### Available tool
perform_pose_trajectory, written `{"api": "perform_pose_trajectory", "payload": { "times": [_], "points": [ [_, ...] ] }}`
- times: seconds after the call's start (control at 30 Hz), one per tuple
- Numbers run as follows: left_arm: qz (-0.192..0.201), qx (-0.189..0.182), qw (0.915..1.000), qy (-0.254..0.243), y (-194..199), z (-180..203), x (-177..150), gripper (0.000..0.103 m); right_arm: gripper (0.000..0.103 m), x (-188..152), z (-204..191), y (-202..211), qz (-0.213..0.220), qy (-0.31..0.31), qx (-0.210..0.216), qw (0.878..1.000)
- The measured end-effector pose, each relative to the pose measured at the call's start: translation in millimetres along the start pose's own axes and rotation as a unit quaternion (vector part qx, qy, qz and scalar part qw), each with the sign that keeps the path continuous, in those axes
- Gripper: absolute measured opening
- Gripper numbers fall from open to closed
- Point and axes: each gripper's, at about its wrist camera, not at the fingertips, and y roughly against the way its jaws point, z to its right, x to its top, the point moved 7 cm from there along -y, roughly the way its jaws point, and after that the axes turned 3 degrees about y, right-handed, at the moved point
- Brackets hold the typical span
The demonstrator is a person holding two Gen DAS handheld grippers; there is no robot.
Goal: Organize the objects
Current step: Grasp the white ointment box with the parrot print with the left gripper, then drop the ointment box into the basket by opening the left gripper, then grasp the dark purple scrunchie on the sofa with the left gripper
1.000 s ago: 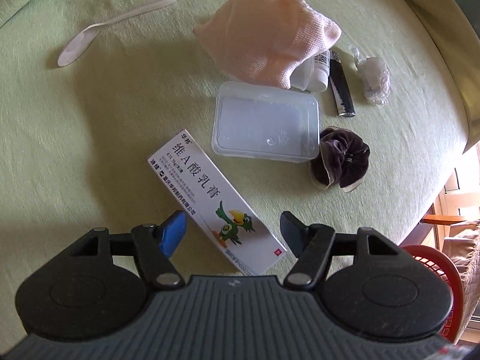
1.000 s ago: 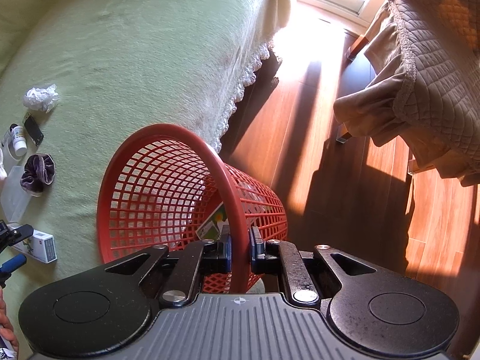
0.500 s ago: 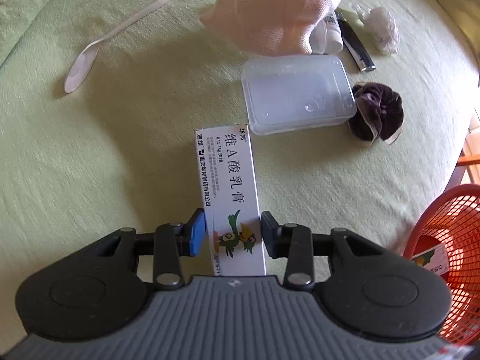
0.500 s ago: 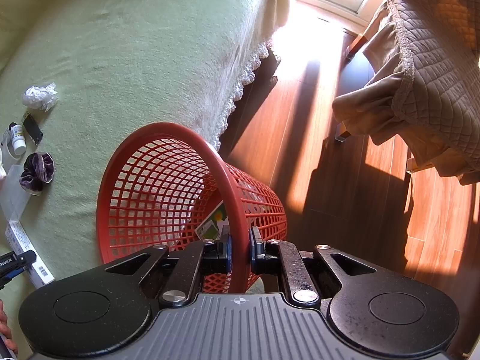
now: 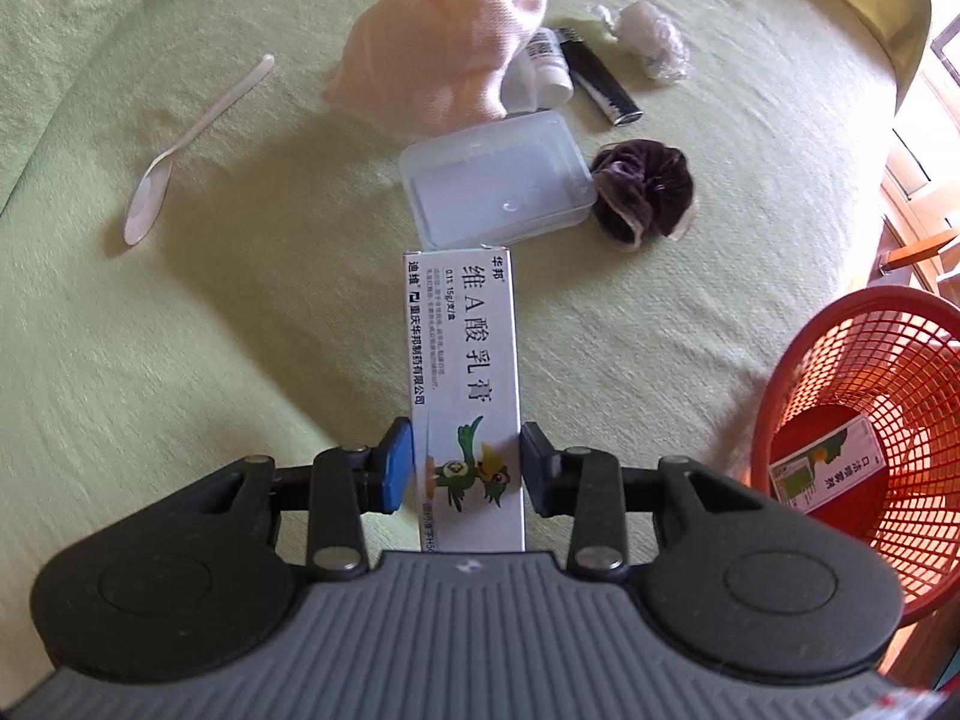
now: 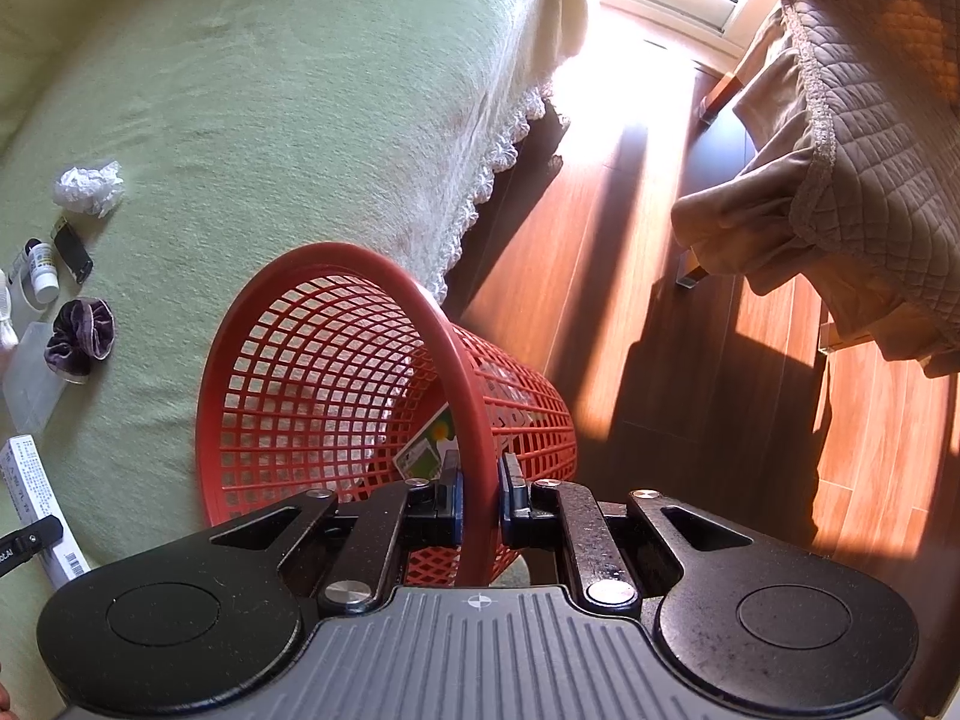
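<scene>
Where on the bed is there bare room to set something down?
Free: the green cover left of the spoon and below it, and the wide stretch between the basket and the lace edge. Crowded: the cluster of pink cloth, clear case, bottle, lighter, scrunchie.

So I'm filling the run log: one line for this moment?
left tongs: shut on ointment box | right tongs: shut on red basket rim

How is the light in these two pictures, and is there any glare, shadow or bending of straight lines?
Left wrist view: soft, even light on the green bedspread; the left gripper casts a broad dim shadow; fisheye curves the edges. Right wrist view: harsh sun, the window top burnt out white, long dark shadows on the wooden floor; the red basket looks stretched.
</scene>
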Motion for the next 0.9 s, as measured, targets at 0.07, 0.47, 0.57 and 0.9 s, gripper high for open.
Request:
{"api": "perform_pose_trajectory", "payload": {
  "times": [0.07,0.47,0.57,0.9],
  "points": [
    [-0.002,-0.010,0.9999,-0.011,9.4,11.7,-0.5,0.032,0.008,0.1,-0.5,0.7,0.001,0.003,0.000,1.000],
    [-0.031,-0.101,0.9897,-0.097,32.7,112.1,-23.0,0.033,0.008,0.9,-0.4,0.4,0.001,0.009,0.006,1.000],
    [-0.038,-0.127,0.9847,-0.113,35.2,137.1,-27.5,0.033,0.008,0.6,0.4,0.1,0.001,0.008,0.009,1.000],
    [-0.043,-0.180,0.9731,-0.136,47.7,178.3,-35.8,0.042,0.008,-0.9,1.3,0.4,0.002,0.006,0.014,1.000]
  ]
}}
